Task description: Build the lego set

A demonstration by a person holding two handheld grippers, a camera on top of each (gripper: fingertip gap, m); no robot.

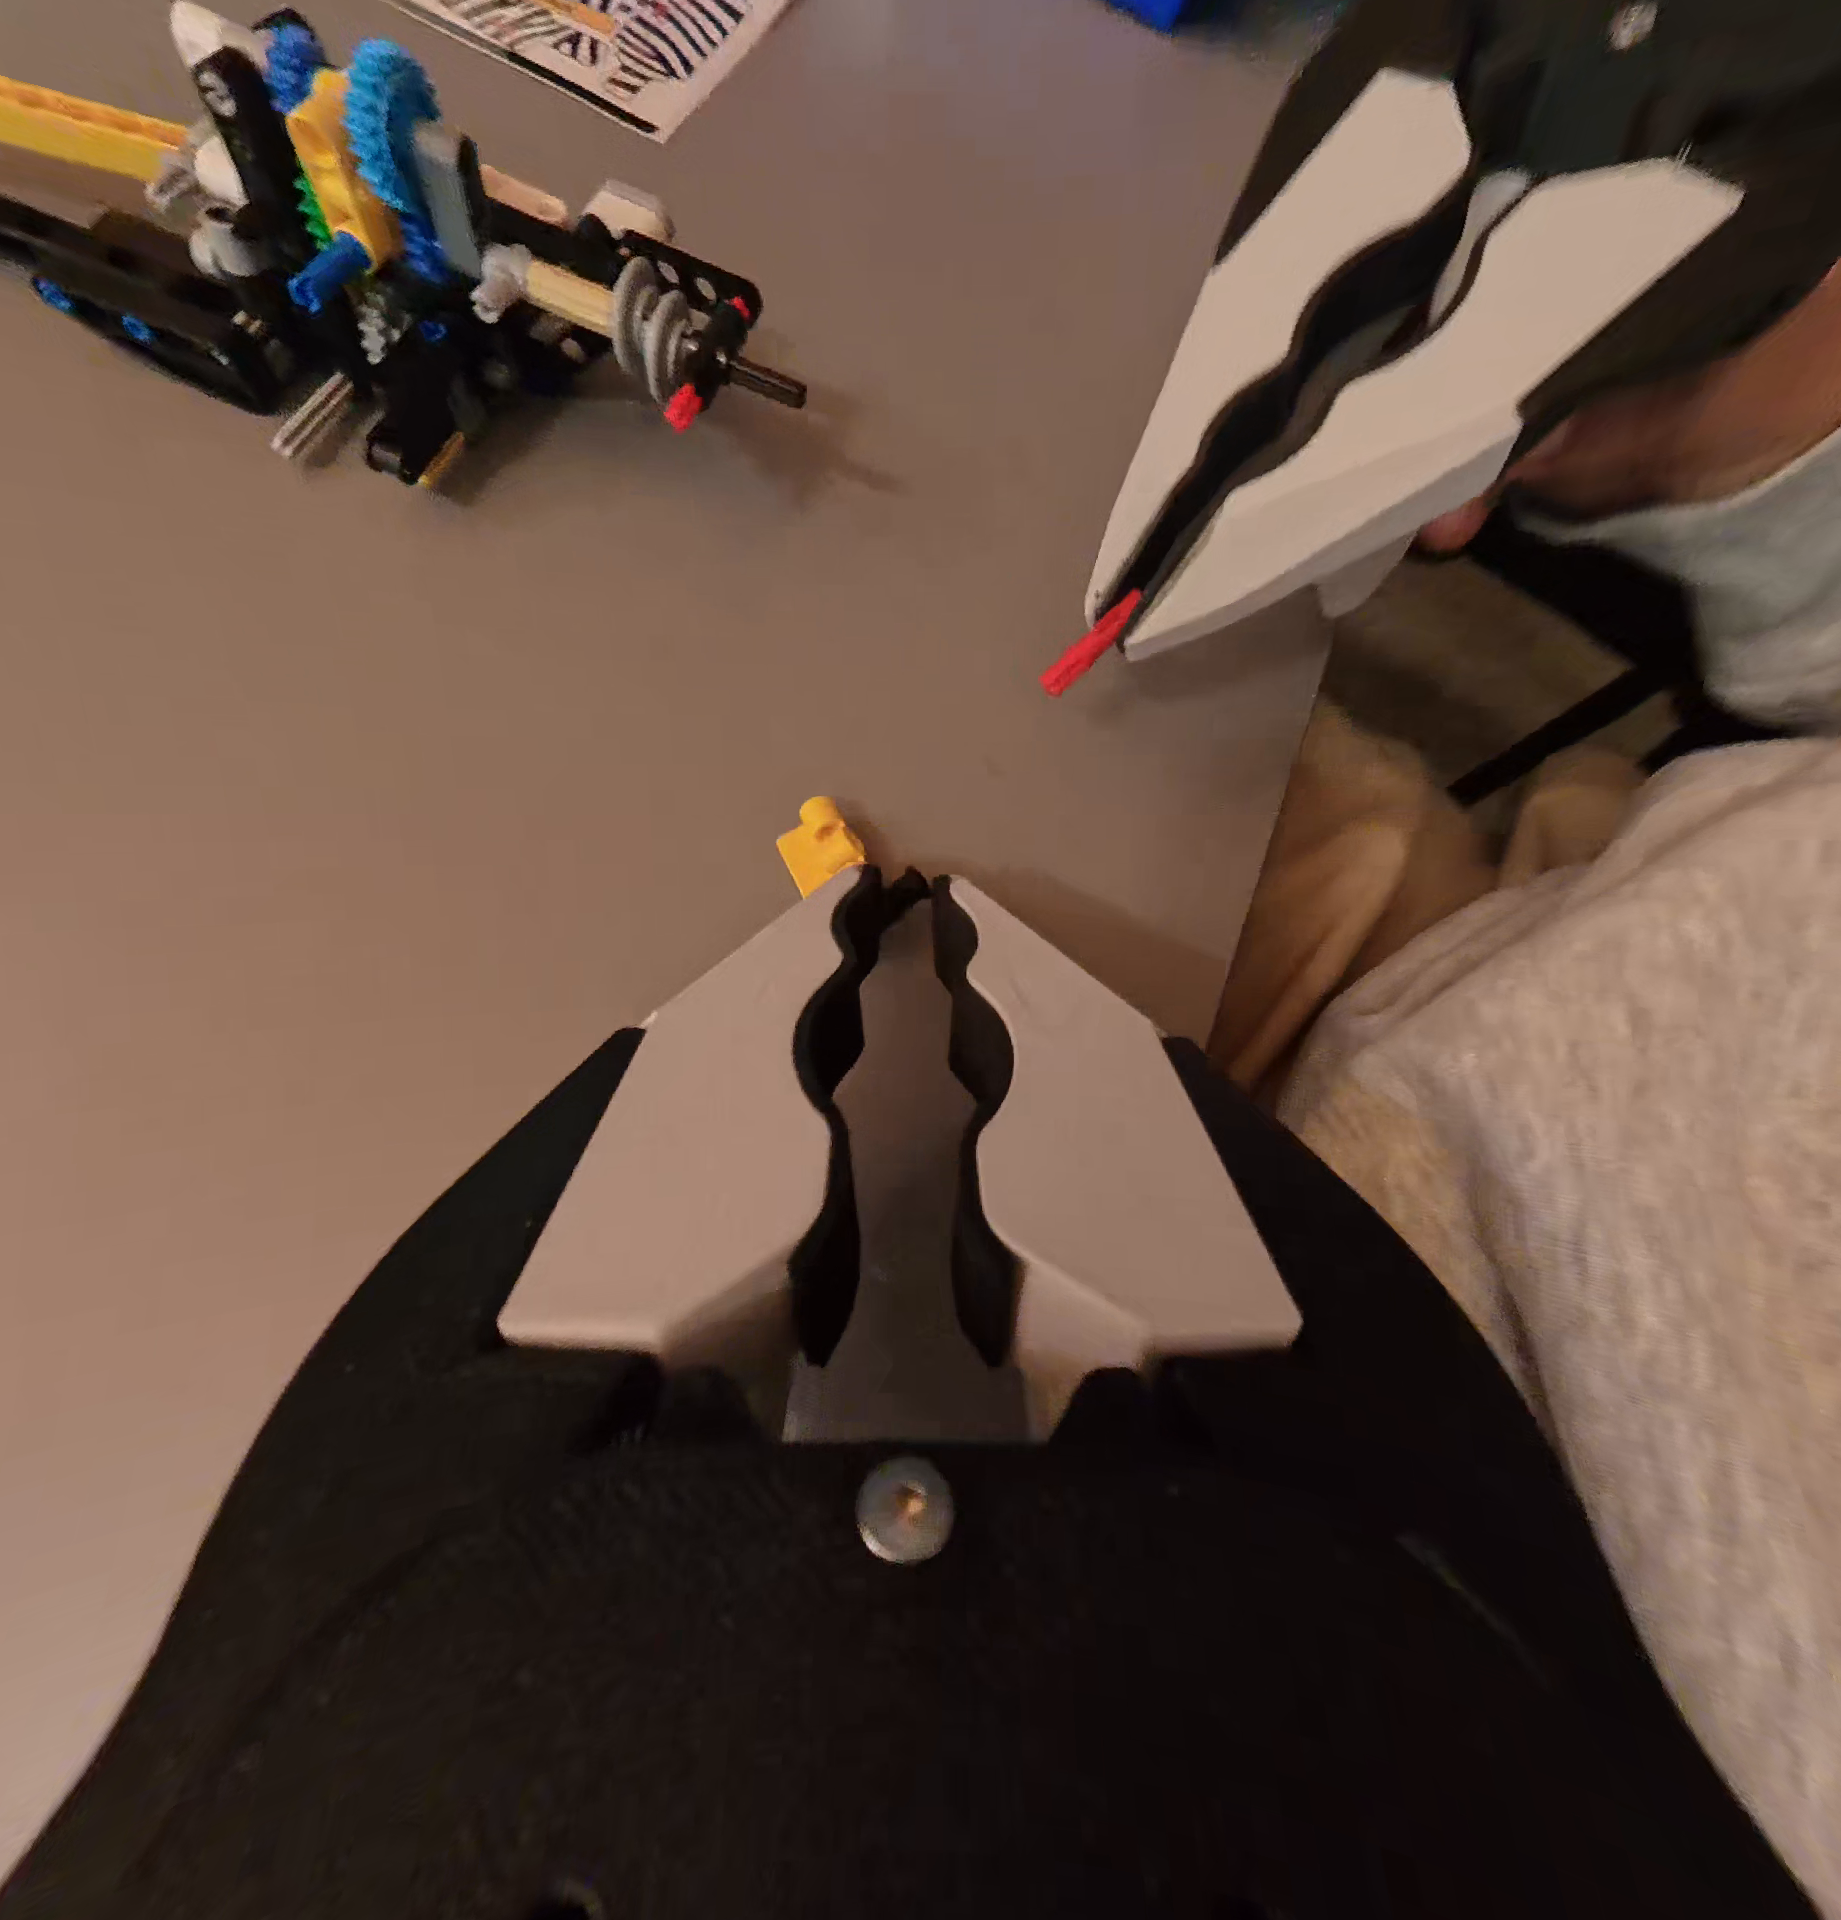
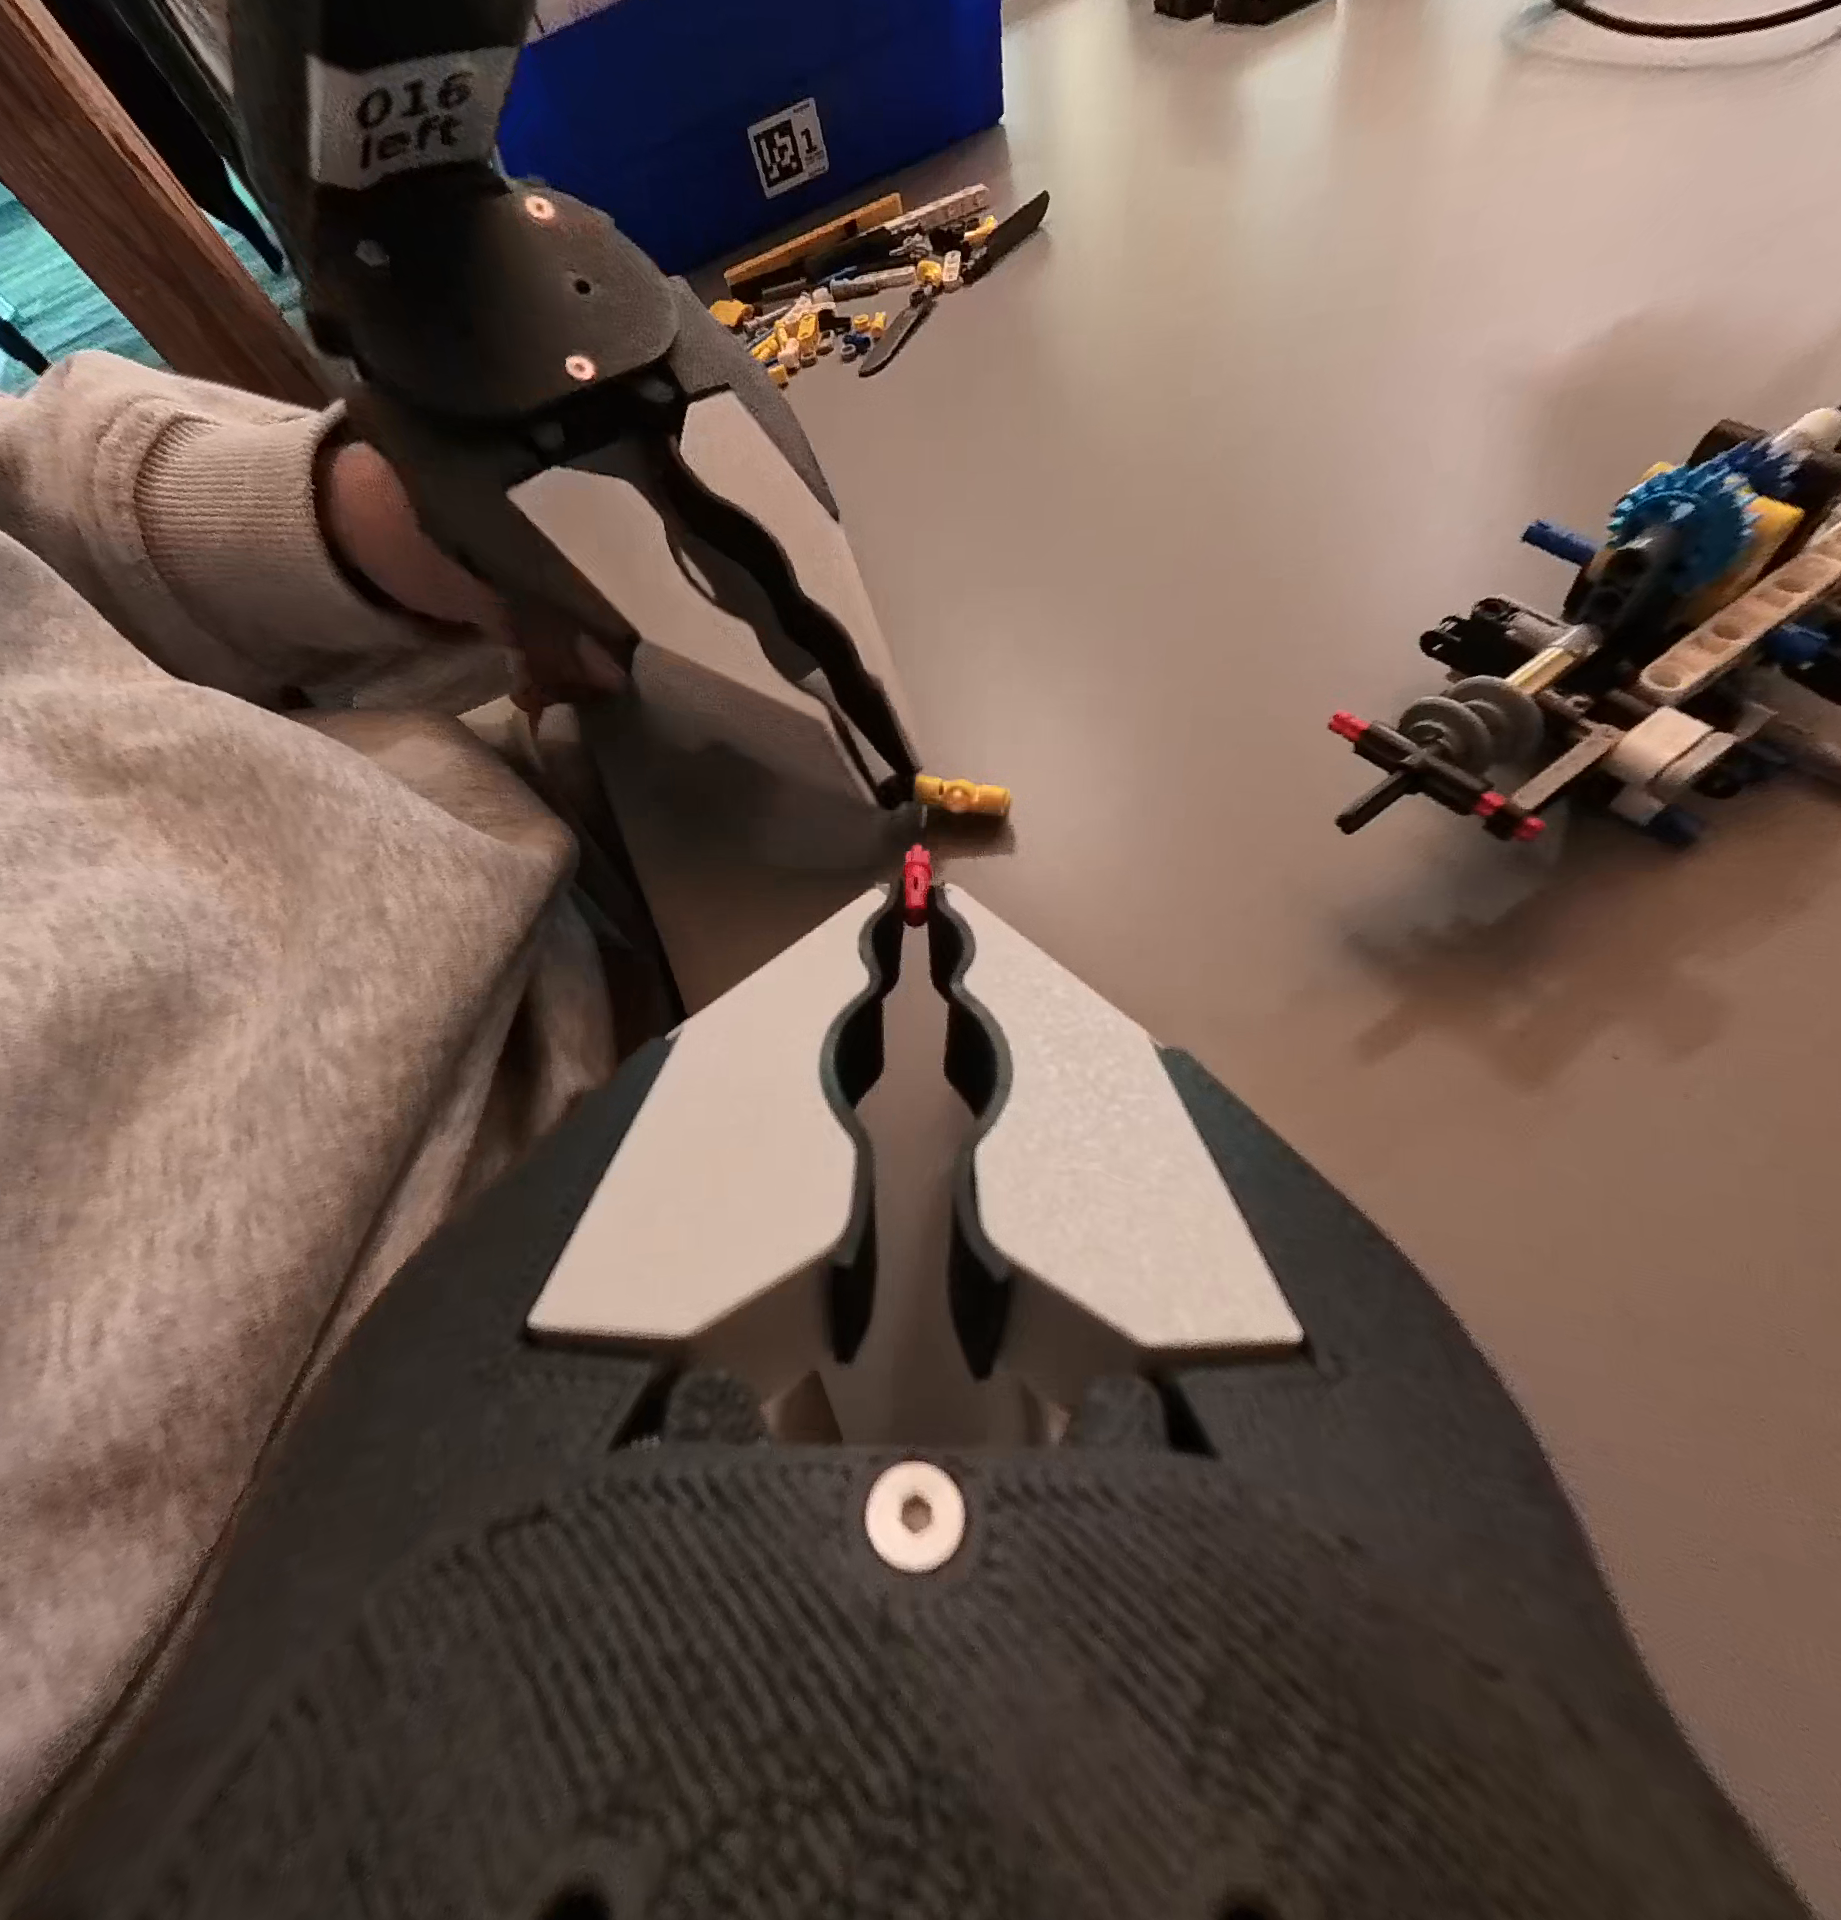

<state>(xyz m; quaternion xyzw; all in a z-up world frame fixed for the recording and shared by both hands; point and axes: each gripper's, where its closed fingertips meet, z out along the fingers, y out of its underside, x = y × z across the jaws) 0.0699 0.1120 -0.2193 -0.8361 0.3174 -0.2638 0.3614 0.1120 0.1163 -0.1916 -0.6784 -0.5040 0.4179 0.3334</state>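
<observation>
The step in hand looked like mating 2 small parts: the left gripper (image 2: 900, 795) was clamped on a small yellow plastic connector block (image 2: 963, 798), apparently by a dark stub at the block's near end, and the right gripper (image 2: 918, 914) was pinched shut on a short red plastic pin (image 2: 915, 883). To do it well, the red pin would need to line up square with a hole in the yellow block before any push, with the block held low and steady over the grey tabletop (image 1: 480, 779) so that a slip would not send either part off the table edge just beside it. Both grips sat at the very fingertips, so a gentle, straight push seemed wiser than a twist.

In the right wrist view the pin's tip was just short of the yellow block, not touching.

The half-built model of black, yellow and pale beams with blue gears and a grey worm gear (image 1: 376, 260) lay well beyond the yellow block, on its side, untouched. A heap of loose pieces (image 2: 864, 281) lay farther off, before a blue bin (image 2: 687, 125). A printed booklet (image 1: 604, 52) lay beyond the model.
</observation>
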